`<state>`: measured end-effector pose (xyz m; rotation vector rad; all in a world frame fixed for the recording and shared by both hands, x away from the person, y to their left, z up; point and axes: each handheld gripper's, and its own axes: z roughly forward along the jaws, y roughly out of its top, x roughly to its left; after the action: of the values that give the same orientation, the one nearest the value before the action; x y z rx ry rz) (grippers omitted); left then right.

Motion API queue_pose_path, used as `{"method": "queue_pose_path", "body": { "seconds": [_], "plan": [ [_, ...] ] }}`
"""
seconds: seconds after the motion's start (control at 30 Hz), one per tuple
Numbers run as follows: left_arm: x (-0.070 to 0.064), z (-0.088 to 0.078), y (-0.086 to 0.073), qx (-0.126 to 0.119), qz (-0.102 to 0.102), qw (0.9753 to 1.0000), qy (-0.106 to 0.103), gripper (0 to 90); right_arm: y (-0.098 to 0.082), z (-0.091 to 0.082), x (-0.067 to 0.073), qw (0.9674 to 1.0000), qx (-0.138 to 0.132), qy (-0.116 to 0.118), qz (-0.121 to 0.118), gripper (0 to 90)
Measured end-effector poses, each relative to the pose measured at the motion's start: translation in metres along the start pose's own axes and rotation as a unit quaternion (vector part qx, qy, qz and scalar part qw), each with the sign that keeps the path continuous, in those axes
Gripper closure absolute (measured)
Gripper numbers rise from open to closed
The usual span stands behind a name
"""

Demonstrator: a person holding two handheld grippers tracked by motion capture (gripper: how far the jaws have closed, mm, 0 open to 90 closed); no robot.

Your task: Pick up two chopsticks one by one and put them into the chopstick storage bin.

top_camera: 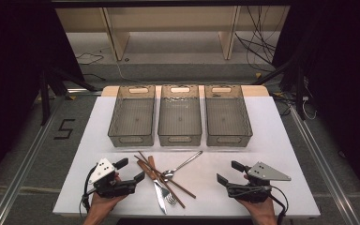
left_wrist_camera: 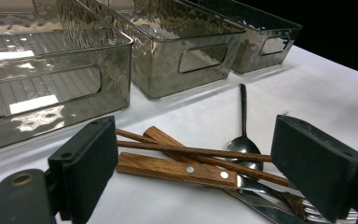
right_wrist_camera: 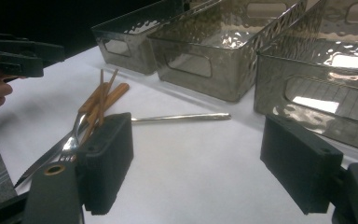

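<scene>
A small heap of cutlery lies at the front middle of the white table (top_camera: 272, 154). It holds a pair of brown chopsticks (top_camera: 168, 182), a wooden-handled knife (top_camera: 153, 177), a fork (top_camera: 170, 198) and a spoon (top_camera: 183, 165). My left gripper (top_camera: 131, 170) is open just left of the heap, nothing between its jaws. In the left gripper view (left_wrist_camera: 200, 149) the knife handle (left_wrist_camera: 177, 169), chopsticks (left_wrist_camera: 193, 151) and spoon (left_wrist_camera: 244, 142) lie right ahead. My right gripper (top_camera: 229, 172) is open to the right of the heap. It (right_wrist_camera: 200, 156) faces bare table, with the spoon handle (right_wrist_camera: 182, 117) beyond.
Three smoky see-through bins stand side by side at the back of the table: left (top_camera: 130, 139), middle (top_camera: 180, 139), right (top_camera: 228, 139). A wooden shelf frame (top_camera: 117, 42) and cables lie on the floor behind. The table's front edge is close under both hands.
</scene>
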<state>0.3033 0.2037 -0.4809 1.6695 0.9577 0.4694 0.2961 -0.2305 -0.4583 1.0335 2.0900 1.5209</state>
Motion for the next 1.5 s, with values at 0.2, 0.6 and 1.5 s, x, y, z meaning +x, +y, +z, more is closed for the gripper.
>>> {"method": "queue_pose_path", "body": {
  "seconds": [0.2,0.6,1.5],
  "plan": [
    [0.0,0.0,0.0,0.0,0.001,1.0,0.001,14.5,0.004,0.003,0.004,0.9999,0.013,0.0,-0.004,26.7],
    [0.0,0.0,0.0,0.001,0.003,1.0,0.006,14.5,0.027,0.029,0.025,0.9957,0.085,0.021,-0.033,31.9],
    [0.001,-0.003,0.0,-0.002,0.009,0.9997,0.022,14.5,0.04,0.126,0.086,0.9442,0.299,0.076,-0.115,62.7]
  ]
}}
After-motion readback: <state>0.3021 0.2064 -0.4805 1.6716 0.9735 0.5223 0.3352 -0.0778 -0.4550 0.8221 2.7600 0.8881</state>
